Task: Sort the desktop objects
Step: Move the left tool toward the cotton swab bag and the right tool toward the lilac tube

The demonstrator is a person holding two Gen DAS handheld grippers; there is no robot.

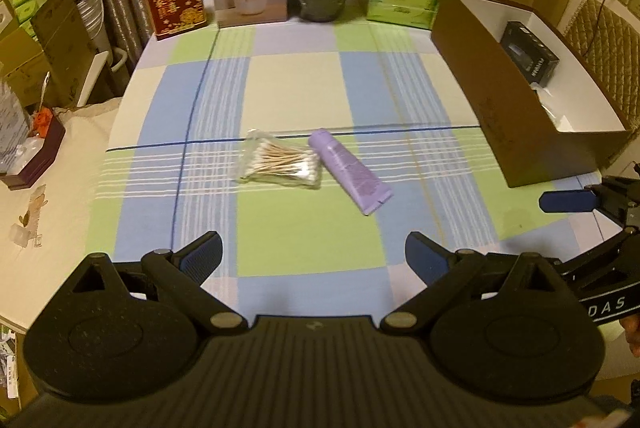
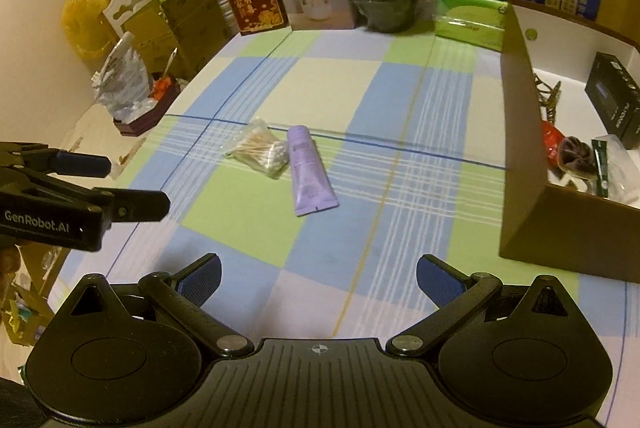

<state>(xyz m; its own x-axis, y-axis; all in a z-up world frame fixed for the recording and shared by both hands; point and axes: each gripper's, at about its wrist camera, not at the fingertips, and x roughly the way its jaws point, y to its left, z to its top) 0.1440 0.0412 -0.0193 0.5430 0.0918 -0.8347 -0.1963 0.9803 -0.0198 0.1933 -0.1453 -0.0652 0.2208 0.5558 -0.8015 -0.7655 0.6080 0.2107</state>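
Both hand-held grippers spread, empty; tube & swabs mid-frame on tabletop; grip tube mid-body, then box

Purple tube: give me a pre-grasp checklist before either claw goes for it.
1. Purple tube lying flat on the tablecloth: ok.
2. Clear of neighbours: not ok; the cotton swab bag lies against its left side.
3. Right claw open and empty: ok.
4. Left claw open and empty: ok.
5. Brown box open-topped: ok.
6. Spare room in the box: cannot tell, it already holds several items.
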